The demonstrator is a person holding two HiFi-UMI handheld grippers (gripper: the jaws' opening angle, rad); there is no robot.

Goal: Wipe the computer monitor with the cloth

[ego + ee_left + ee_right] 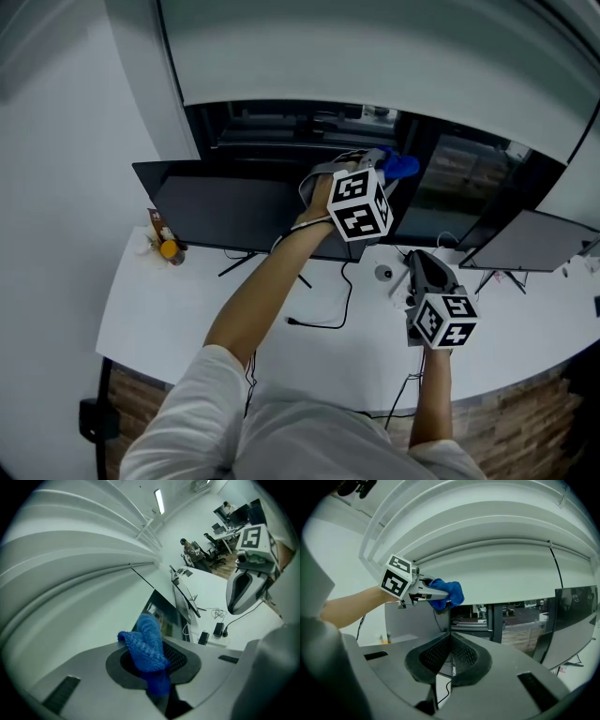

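Cloth [401, 167] sits pinched in the jaws of your left gripper [380, 161], raised to the upper right corner of the dark monitor [234, 214]. The left gripper view shows a bunched blue fold standing out past the pads. Whether the fabric is on the glass yet cannot be told from any view. The right gripper [449, 656] has its jaws pressed together on nothing, and it hangs low over the table [187, 319], well apart from the screen. Risk 1: only part of the cloth is clamped, so a dragging stroke may pull it out or roll it aside, and a bare jaw tip could then meet the panel and mark it. Risk 2: you are working at the top edge, the point farthest from the stand, so firm pressure there will likely rock or tip the monitor backward, and nothing braces it. Risk 3: your left forearm crosses in front of the screen, so a long sweep to the left could smear it with the arm. Risk 4: that sweep could also carry you down toward the orange object [168, 249] by the monitor's left end. Risk 5: the loose cable [323, 319] lies below the screen, and a downward stroke that overruns could snag it.
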